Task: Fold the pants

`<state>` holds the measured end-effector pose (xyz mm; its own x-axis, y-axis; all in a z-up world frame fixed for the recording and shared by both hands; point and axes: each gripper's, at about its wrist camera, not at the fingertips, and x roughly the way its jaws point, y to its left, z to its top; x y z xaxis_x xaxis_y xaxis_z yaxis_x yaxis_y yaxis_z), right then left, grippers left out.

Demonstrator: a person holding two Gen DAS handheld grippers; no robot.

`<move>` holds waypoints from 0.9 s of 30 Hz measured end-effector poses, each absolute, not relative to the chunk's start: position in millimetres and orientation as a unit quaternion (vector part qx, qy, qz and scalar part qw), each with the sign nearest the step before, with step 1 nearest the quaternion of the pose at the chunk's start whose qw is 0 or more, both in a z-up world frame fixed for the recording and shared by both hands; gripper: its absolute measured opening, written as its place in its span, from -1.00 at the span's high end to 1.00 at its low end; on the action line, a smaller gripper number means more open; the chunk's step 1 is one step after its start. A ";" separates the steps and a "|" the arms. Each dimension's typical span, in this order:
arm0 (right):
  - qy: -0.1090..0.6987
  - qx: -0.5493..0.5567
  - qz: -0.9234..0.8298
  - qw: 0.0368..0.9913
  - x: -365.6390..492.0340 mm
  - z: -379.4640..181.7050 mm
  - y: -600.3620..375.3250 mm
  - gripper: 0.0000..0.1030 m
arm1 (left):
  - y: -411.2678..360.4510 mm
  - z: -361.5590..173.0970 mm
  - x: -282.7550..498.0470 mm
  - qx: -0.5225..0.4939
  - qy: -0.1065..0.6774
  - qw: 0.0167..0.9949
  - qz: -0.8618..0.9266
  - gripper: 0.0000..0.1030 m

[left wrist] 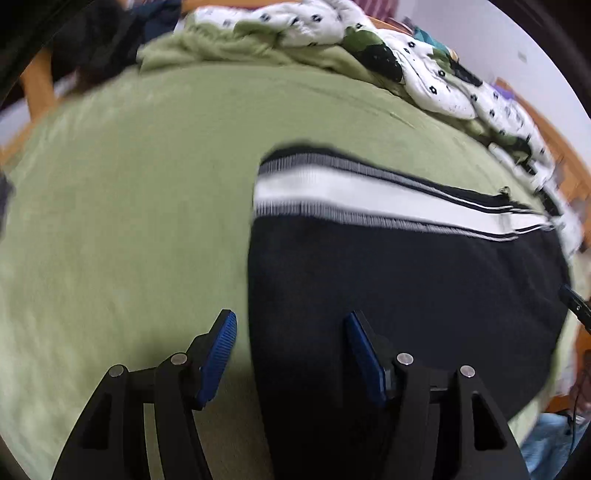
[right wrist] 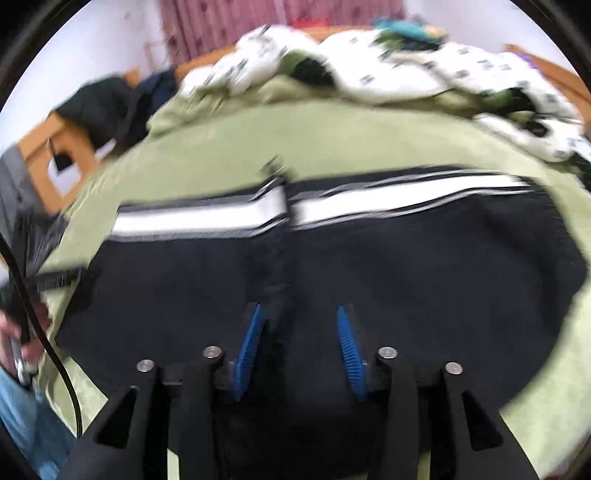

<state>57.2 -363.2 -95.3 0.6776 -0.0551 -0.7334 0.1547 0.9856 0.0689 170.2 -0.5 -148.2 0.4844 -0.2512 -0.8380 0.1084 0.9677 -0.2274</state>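
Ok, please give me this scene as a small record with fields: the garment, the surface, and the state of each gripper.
garment: black pants with a white side stripe, lying flat
surface: green bed sheet
background: patterned white quilt, bunched at the far side
left gripper: jaws open, over the left edge of the pants, holding nothing
right gripper: jaws open, over the middle of the pants, holding nothing

A bed covered by a pale green blanket point(left wrist: 129, 221) fills most of both views. Along its far edge lies a bunched white quilt point(right wrist: 388, 77) with small dark prints. A wooden bed frame point(right wrist: 44, 162) shows at the left corner. Behind stand a pale wall point(right wrist: 110, 48) and a pink curtain point(right wrist: 229, 22).
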 end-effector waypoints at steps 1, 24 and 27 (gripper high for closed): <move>0.390 0.069 -0.076 0.915 51.8 -91.5 -377.5 -0.34 | 2.0 -152.4 168.7 -0.090 0.493 0.858 -0.110 -0.17; 0.324 0.280 -0.140 0.893 76.8 -103.7 -534.3 0.67 | 17.5 -147.9 209.0 -0.245 0.469 0.830 -0.177 0.81; 0.291 0.214 -0.149 0.921 74.1 -59.3 -488.4 0.70 | 14.0 -114.9 200.8 -0.230 0.436 0.849 -0.191 0.82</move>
